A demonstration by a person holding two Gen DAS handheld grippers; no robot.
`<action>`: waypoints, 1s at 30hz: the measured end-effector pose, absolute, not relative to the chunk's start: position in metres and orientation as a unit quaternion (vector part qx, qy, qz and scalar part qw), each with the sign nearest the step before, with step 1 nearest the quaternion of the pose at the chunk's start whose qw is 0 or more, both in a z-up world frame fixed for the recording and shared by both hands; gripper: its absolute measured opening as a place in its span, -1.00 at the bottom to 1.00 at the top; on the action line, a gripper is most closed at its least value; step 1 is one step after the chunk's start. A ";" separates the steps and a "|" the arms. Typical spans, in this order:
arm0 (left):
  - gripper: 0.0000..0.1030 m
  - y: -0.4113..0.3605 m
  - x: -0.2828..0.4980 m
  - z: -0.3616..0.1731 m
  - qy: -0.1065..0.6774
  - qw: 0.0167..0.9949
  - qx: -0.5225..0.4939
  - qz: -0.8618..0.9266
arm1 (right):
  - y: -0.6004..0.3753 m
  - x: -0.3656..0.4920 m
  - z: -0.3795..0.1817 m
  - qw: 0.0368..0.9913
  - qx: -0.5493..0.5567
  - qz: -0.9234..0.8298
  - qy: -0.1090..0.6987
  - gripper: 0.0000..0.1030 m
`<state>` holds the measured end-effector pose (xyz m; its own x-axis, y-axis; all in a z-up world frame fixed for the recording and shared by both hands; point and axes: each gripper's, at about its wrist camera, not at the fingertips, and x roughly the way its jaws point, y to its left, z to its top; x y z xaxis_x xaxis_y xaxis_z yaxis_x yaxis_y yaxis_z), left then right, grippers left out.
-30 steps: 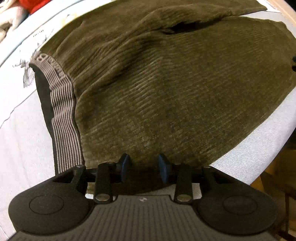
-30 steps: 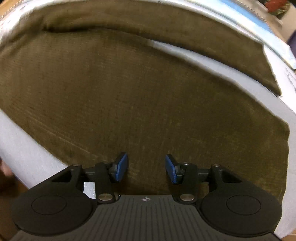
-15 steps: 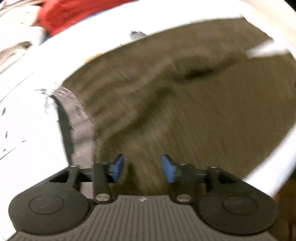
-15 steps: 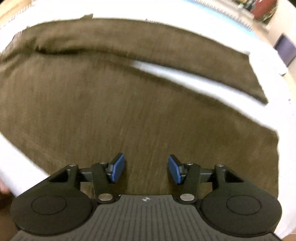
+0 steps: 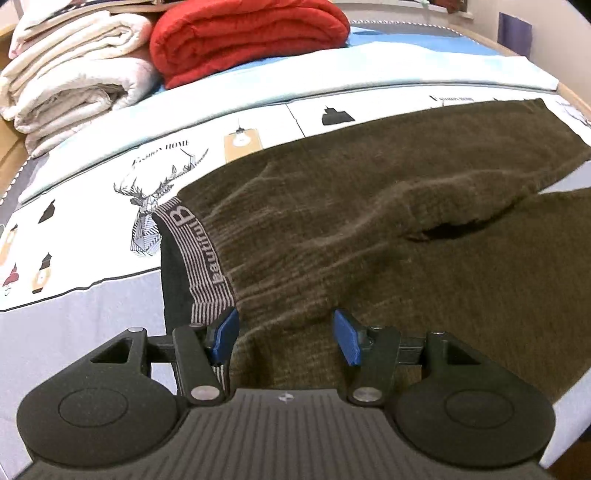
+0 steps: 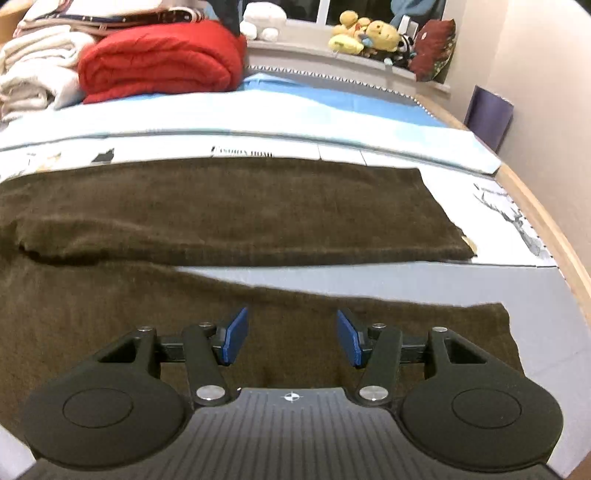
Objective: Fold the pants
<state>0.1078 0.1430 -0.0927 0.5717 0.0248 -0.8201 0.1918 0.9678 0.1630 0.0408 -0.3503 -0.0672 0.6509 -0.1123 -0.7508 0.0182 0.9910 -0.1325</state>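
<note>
While the olive-brown pants [image 5: 388, 236] lie spread flat across the near half of the bed [image 5: 92, 314], the left gripper [image 5: 286, 336] hangs over their waist end with its blue pads apart; its jaws have just been opening, and only loose fabric shows in the gap, with neither pad pressing on it. A grey striped waistband [image 5: 201, 258] runs along the pants' left end, woven with a large "B" and the word "beautiful". On the printed bedsheet [image 5: 258, 118] just beyond the waistband are a line-drawn stag [image 5: 155, 206] with "FASHION HOME" above its antlers, a tan tag with a light bulb, and small black silhouettes; a second, fainter line of lettering near the far leg is too small to read. From the right wrist view, the right gripper [image 6: 291, 341] is poised above the near leg, close to its cuff, with its pads likewise parted and clamping nothing. Both legs stretch toward the bed's right edge with a wedge of grey sheet between them; the far leg [image 6: 236, 210] ends short of the wooden bed frame [image 6: 546, 229]. At the far left corner sit a folded red quilt [image 5: 243, 35] and cream blankets [image 5: 74, 66], and plush toys [image 6: 365, 35] line the windowsill.
</note>
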 end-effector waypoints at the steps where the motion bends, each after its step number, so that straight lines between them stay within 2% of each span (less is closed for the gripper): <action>1: 0.21 0.142 0.109 -0.092 0.459 0.879 0.120 -0.047 | -0.348 0.044 -0.066 0.909 -0.055 -0.035 0.413 0.07; 7: 0.18 0.128 0.121 -0.088 0.443 0.884 0.142 -0.048 | -0.328 0.062 -0.060 0.919 -0.045 -0.024 0.392 0.07; 9: -0.01 0.119 0.122 -0.084 0.436 0.886 0.144 -0.056 | -0.322 0.068 -0.057 0.922 -0.038 -0.020 0.386 0.07; 11: -0.39 0.109 0.124 -0.082 0.427 0.889 0.149 -0.067 | -0.315 0.073 -0.055 0.924 -0.031 -0.015 0.381 0.07; 13: -0.64 0.097 0.126 -0.079 0.422 0.890 0.155 -0.076 | -0.309 0.080 -0.053 0.927 -0.026 -0.010 0.374 0.07; 14: -0.68 0.091 0.128 -0.077 0.420 0.890 0.157 -0.078 | -0.306 0.083 -0.051 0.929 -0.023 -0.007 0.370 0.07; 20: -0.68 0.065 0.141 -0.073 0.416 0.889 0.173 -0.086 | -0.295 0.098 -0.045 0.934 0.008 -0.002 0.357 -0.02; 22: -0.67 0.065 0.153 -0.070 0.423 0.887 0.163 -0.092 | -0.295 0.101 -0.042 0.935 0.029 0.005 0.353 -0.17; 26: -0.64 0.090 0.195 -0.052 0.404 0.906 0.112 -0.059 | -0.296 0.104 -0.038 0.937 0.063 0.020 0.343 -0.75; 30: -0.65 0.142 0.233 -0.058 0.388 0.922 0.004 -0.005 | -0.291 0.106 -0.035 0.937 0.071 0.032 0.341 -0.78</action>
<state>0.2335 0.1423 -0.0577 0.6988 -0.0058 -0.7153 0.0114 0.9999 0.0031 0.1060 -0.2912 -0.0353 0.7659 0.1088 -0.6336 -0.0115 0.9877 0.1557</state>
